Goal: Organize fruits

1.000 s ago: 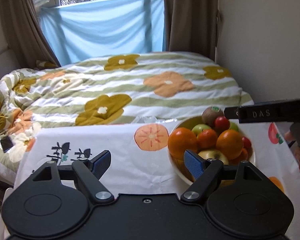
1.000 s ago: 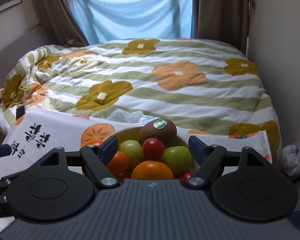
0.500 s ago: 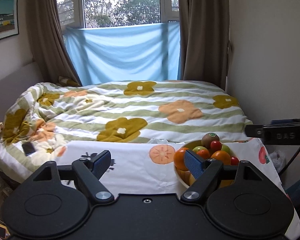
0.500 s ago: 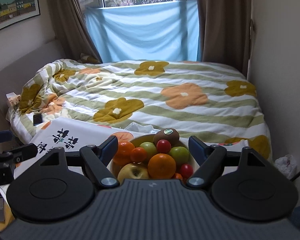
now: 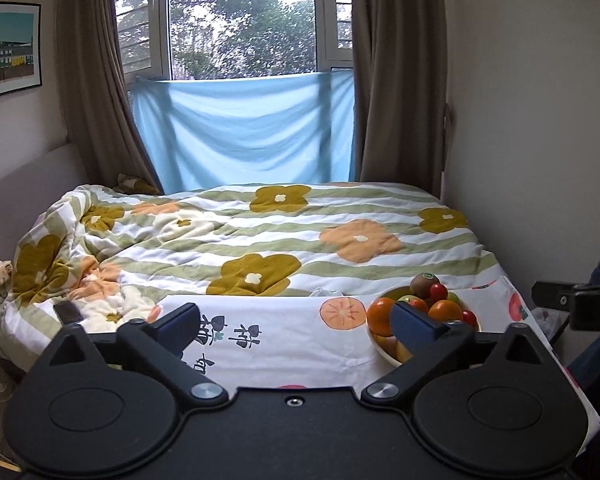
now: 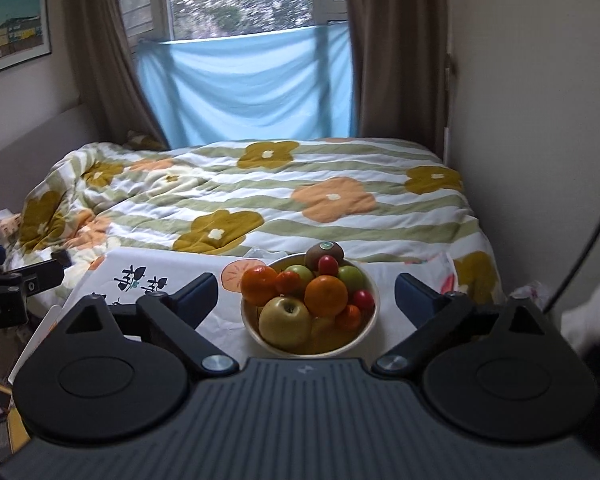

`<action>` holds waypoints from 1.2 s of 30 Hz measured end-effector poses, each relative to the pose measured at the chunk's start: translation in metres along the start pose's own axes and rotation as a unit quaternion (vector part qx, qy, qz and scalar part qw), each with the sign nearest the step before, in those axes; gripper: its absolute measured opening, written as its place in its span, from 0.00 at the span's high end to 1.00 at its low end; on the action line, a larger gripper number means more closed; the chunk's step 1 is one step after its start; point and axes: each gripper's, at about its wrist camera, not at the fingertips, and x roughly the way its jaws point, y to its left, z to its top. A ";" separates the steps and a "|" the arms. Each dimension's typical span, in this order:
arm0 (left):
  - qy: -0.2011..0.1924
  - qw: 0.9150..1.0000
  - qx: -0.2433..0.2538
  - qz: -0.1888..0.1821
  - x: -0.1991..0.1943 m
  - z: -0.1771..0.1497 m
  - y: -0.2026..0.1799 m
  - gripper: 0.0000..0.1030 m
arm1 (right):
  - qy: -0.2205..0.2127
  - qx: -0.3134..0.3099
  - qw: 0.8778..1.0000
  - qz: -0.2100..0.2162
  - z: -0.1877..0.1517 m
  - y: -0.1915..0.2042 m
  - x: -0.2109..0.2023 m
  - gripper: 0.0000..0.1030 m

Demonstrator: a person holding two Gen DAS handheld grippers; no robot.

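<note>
Two grippers: left gripper (image 5: 294, 326) and right gripper (image 6: 306, 292) both empty, jaws opening wide.
Bowl (image 6: 370, 320): on the tablecloth (image 6: 168, 272), ahead between the right fingers, beyond their tips; right of the left gripper.
Fruit: kiwi (image 6: 324, 254) topmost, apple (image 6: 285, 320) nearest.

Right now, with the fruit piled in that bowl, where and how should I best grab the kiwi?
Take the kiwi across its narrow middle, coming from above. It sits on top at the far rim of the bowl, long axis lying crosswise, sticker up, a cherry tomato touching its near side. The right gripper, jaws opening with nothing between them, faces the bowl.
</note>
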 end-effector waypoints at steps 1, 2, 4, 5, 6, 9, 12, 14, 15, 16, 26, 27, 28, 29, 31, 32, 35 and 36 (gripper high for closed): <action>0.000 1.000 0.000 -0.001 -0.001 -0.003 0.003 0.00 | 0.003 0.001 1.000 -0.007 -0.003 0.004 -0.001 0.00; 0.002 1.000 0.001 0.000 -0.001 -0.006 0.005 0.00 | 0.004 0.002 1.000 -0.013 -0.007 0.008 -0.003 0.00; 0.008 1.000 -0.002 -0.004 0.000 -0.012 0.009 0.00 | 0.008 0.000 1.000 -0.021 -0.015 0.015 -0.004 0.00; 0.009 1.000 -0.003 -0.007 -0.001 -0.016 0.011 0.00 | 0.010 -0.001 1.000 -0.025 -0.019 0.018 -0.004 0.00; 0.010 1.000 -0.004 -0.009 -0.001 -0.018 0.012 0.00 | 0.012 0.000 1.000 -0.029 -0.023 0.020 -0.004 0.00; 0.016 1.000 0.001 -0.004 -0.001 -0.021 0.014 0.00 | 0.020 0.004 0.999 -0.037 -0.030 0.023 -0.005 0.00; 0.014 1.000 0.007 -0.001 -0.002 -0.024 0.017 0.00 | 0.020 0.004 0.999 -0.042 -0.032 0.026 -0.006 0.00; 0.015 1.000 0.008 -0.001 -0.002 -0.024 0.018 0.00 | 0.019 0.004 0.999 -0.044 -0.032 0.028 -0.007 0.00; 0.015 1.000 0.007 -0.001 -0.002 -0.024 0.018 0.00 | 0.020 0.004 0.999 -0.043 -0.033 0.028 -0.007 0.00; 0.015 1.000 0.007 -0.003 -0.002 -0.024 0.019 0.00 | 0.021 0.003 0.999 -0.043 -0.032 0.029 -0.007 0.00; 0.020 1.000 0.001 -0.008 -0.001 -0.024 0.020 0.00 | 0.023 0.002 0.999 -0.038 -0.029 0.030 -0.004 0.00; 0.020 1.000 0.001 -0.007 0.000 -0.024 0.020 0.00 | 0.023 0.002 0.999 -0.038 -0.029 0.030 -0.003 0.00; 0.020 1.000 0.000 -0.007 0.000 -0.024 0.020 0.00 | 0.024 0.001 0.999 -0.038 -0.029 0.030 -0.003 0.00; 0.020 1.000 -0.001 -0.006 0.000 -0.024 0.020 0.00 | 0.025 0.001 0.999 -0.038 -0.029 0.030 -0.002 0.00; 0.022 1.000 -0.001 -0.004 0.000 -0.024 0.020 0.00 | 0.028 0.001 0.999 -0.039 -0.028 0.029 -0.001 0.00; 0.022 1.000 -0.002 -0.004 0.000 -0.024 0.020 0.00 | 0.027 0.002 0.999 -0.040 -0.028 0.029 -0.001 0.00; 0.020 1.000 -0.004 -0.004 0.000 -0.024 0.020 0.00 | 0.028 0.003 0.999 -0.041 -0.028 0.028 -0.001 0.00; 0.020 1.000 -0.004 -0.005 0.000 -0.024 0.020 0.00 | 0.028 0.004 0.999 -0.041 -0.028 0.028 -0.001 0.00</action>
